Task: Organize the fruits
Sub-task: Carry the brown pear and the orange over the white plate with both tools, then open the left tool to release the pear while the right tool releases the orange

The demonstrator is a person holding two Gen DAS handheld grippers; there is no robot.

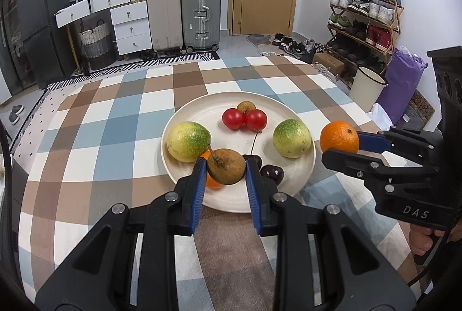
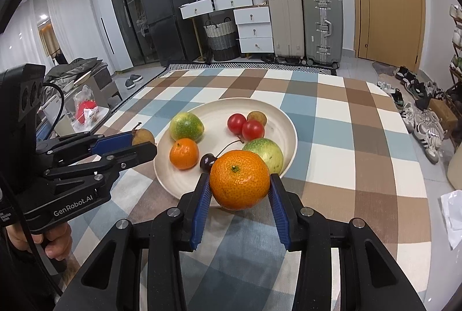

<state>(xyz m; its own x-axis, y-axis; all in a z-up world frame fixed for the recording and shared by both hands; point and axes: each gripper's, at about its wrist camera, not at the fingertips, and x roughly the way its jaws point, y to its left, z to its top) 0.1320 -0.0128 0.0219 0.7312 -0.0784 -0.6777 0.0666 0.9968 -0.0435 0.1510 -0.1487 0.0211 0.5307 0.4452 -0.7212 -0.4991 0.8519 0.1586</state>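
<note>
My left gripper (image 1: 226,163) is shut on a small brown pear (image 1: 226,166) with a stem, held just above the near rim of the cream plate (image 1: 202,111). My right gripper (image 2: 239,178) is shut on a large orange (image 2: 239,179), held over the plate's (image 2: 219,114) near right edge. On the plate lie two green-yellow fruits (image 1: 189,141) (image 1: 291,138), two red tomatoes (image 1: 232,118), a small brown fruit (image 1: 246,106), dark cherries (image 1: 271,173) and a smaller orange (image 2: 184,153). Each gripper shows in the other's view: the right gripper (image 1: 342,147), the left gripper (image 2: 144,143).
The plate sits on a table under a blue, brown and white checked cloth (image 1: 115,123). Past the far edge stand suitcases (image 1: 199,13) and white drawers (image 1: 131,28). A shoe rack (image 1: 366,19) and a white bin (image 1: 366,87) stand to the right. A hand (image 2: 55,241) grips the left handle.
</note>
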